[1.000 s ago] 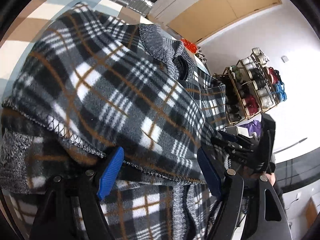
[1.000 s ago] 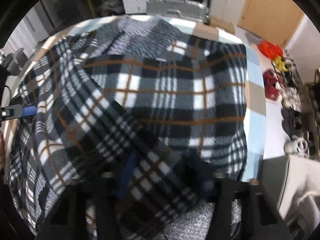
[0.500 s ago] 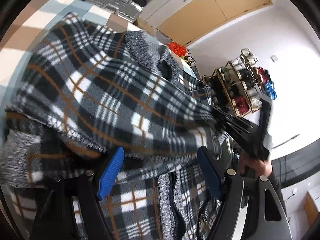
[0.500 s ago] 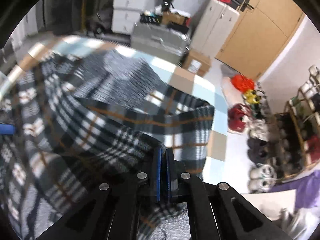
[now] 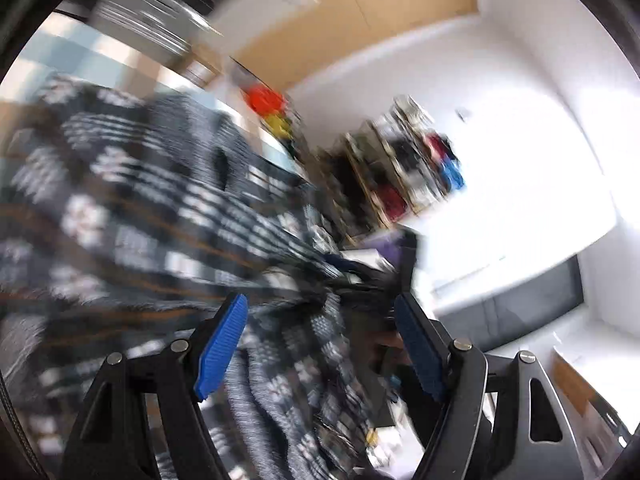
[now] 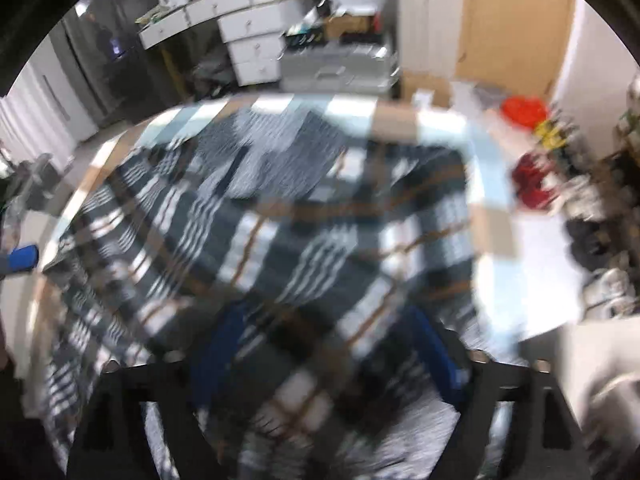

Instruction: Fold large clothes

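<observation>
A large plaid fleece garment [image 6: 304,240] in black, white and brown, with a grey knit lining, lies spread over the table; both views are blurred. My right gripper [image 6: 326,344] points down at it. Its jaws are opening and stand wide, with a plaid fold lying loose across the gap and over the blue pads [image 6: 216,344]. My left gripper [image 5: 320,340] is open, its blue pads [image 5: 222,344] apart and not pressing the plaid garment [image 5: 152,216] bunched in front of them. The right gripper [image 5: 372,280] shows dark beyond that bunch. One left pad [image 6: 22,258] peeks in at the far left.
The table wears a light blue and tan checked cloth [image 6: 488,216]. A shoe rack [image 5: 400,176] stands by the white wall, with red and yellow shoes [image 6: 528,176] on the floor. White drawers [image 6: 252,48] and wooden doors [image 6: 512,20] stand beyond the table.
The right gripper, shut on a plaid fold half a second ago, now has its jaws wide apart. The left view has tilted upward, showing more wall and less cloth.
</observation>
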{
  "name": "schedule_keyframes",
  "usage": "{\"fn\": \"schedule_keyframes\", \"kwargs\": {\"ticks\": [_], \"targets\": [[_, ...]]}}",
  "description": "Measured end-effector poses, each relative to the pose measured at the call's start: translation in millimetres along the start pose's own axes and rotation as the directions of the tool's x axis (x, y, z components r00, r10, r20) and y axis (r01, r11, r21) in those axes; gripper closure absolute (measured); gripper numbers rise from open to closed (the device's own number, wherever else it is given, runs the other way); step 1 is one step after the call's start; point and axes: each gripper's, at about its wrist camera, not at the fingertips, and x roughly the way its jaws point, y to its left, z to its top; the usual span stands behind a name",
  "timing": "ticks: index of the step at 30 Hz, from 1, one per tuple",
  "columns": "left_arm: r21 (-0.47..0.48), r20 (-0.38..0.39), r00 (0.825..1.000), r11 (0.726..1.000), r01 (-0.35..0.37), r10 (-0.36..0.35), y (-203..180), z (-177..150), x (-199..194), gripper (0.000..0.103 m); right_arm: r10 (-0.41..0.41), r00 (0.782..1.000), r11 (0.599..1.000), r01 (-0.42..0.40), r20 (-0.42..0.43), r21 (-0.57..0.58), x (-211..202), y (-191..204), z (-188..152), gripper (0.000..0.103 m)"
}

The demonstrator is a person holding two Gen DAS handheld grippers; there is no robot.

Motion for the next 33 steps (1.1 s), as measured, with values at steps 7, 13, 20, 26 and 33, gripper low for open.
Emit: {"fn": "schedule_keyframes", "kwargs": {"ticks": [7, 13, 20, 26, 33], "targets": [[0.005, 0.001, 0.950, 0.950, -0.312, 0.312, 39, 0, 37, 0.031, -0.158, 0.985, 0.977, 0.145, -0.073, -0.158, 7, 23, -35, 0.017], [-0.048, -0.018, 0.940, 0.939, -0.340, 0.340, 74, -5, 45, 0.032, -0.170, 0.985, 0.979, 0.172, 0.032, -0.108, -18, 25, -20, 0.016], [0.035, -0.034, 0.894, 0.895, -0.446, 0.447, 52, -15, 38, 0.032, -0.142, 0.987, 0.990, 0.143, -0.076, 0.010, 12, 22, -31, 0.015], [0.249, 0.181, 0.807, 0.768, -0.591, 0.562, -31, -43, 8, 0.031, 0.057, 0.987, 0.983, -0.081, 0.150, 0.162, -72, 39, -60, 0.014], [0.367, 0.468, 0.664, 0.556, -0.746, 0.583, -124, -118, -20, 0.024, 0.104, 0.878, 0.964, -0.205, 0.468, 0.171, -170, 84, -119, 0.000]]}}
